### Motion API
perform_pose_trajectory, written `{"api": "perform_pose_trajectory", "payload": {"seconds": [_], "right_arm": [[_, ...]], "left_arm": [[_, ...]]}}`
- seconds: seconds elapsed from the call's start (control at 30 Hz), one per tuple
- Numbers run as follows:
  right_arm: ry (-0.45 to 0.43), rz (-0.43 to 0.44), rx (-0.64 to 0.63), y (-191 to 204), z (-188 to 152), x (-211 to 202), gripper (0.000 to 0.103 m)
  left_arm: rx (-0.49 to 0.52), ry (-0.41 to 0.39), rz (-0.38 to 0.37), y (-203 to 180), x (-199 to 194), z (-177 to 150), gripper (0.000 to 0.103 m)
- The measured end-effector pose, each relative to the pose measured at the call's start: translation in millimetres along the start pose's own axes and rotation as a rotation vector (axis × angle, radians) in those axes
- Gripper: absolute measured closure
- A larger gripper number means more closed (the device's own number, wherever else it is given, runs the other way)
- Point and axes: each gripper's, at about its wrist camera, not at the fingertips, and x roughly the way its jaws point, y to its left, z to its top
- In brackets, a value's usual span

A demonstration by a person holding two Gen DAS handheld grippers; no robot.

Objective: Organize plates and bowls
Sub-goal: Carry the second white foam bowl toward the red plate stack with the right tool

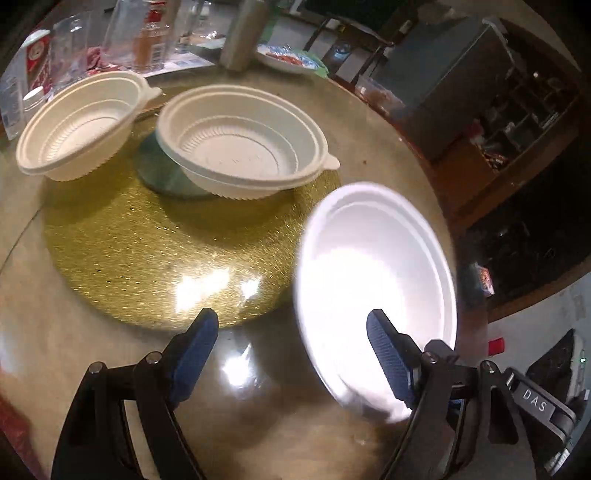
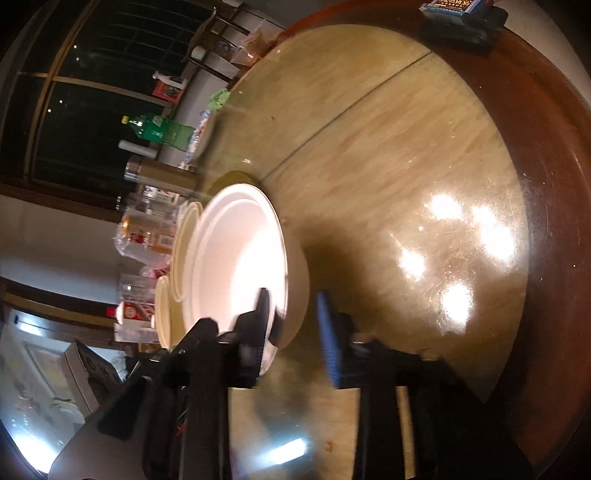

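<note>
Two cream ribbed bowls stand on a gold round mat [image 1: 147, 251], one at the left [image 1: 74, 129] and one in the middle [image 1: 243, 140]. A white bowl [image 1: 376, 266] sits tilted at the mat's right edge. My left gripper [image 1: 293, 350] hovers open over the table in front of the mat, with nothing between its fingers. Its right finger overlaps the white bowl's near rim. In the right wrist view, my right gripper [image 2: 293, 332] straddles the white bowl's [image 2: 240, 258] near rim. One finger is inside, and the blue outer pad [image 2: 328, 339] stands slightly apart from the wall.
Glasses, bottles and a metal flask [image 1: 243, 33] crowd the table's far side, beside a small plate of food [image 1: 288, 59]. A green disc [image 1: 159, 170] lies under the middle bowl. The table's dark wooden rim [image 2: 546, 184] curves on the right, with a box [image 2: 461, 22] on it.
</note>
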Motion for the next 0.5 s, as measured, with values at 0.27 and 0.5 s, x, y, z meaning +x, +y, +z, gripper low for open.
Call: {"api": "perform_pose_trajectory", "payload": {"seconds": [0.27,0.5], "right_arm": [[-0.044,-0.023,-0.116,15.4,-17.8,-13.1,0.097],[-0.015,0.018,-0.173,29.7,-48.4,-19.6,0.097]], "left_arm": [[0.109,0.022,0.039,3.7,-3.6,-12.4,0.093],[0.118,-0.024,0.05,25.4,-39.6,-21.7,0.093]]}}
